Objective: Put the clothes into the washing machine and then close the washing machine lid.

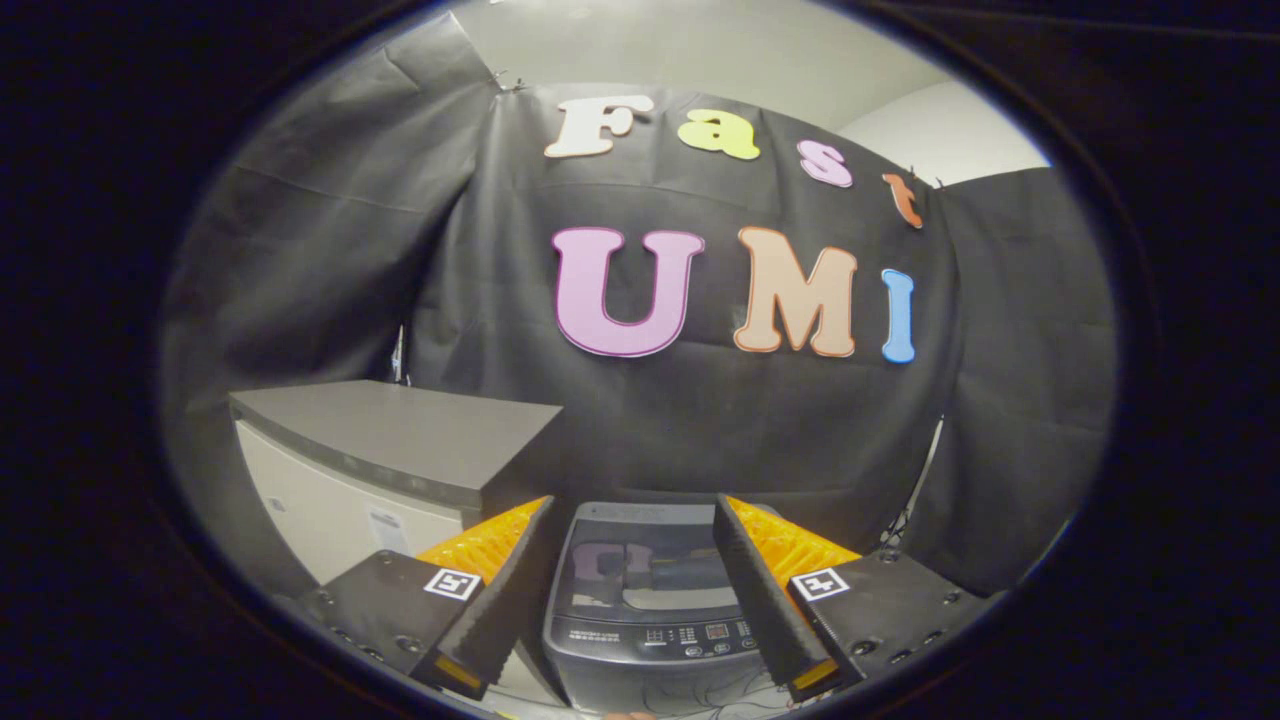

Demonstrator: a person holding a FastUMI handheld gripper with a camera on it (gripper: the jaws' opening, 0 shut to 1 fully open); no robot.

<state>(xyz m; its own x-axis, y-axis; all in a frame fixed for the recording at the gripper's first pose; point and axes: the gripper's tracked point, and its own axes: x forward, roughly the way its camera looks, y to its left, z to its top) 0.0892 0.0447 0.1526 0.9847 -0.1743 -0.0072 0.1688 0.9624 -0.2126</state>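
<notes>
The gripper (634, 590) has its 2 fingers spread wide and holds nothing. Between them and just ahead stands the washing machine (648, 625), lid (645, 572) down and control panel facing the fingers. Beyond, beside the machine, stands a grey-topped cabinet (390, 450).

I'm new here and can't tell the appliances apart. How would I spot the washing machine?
Start at the black cloth wall and look down to the floor before it. The washing machine is the dark grey top-loader between the open gripper fingers, its lid shut. Unlike the taller white cabinet beside it, it has a button panel.
</notes>
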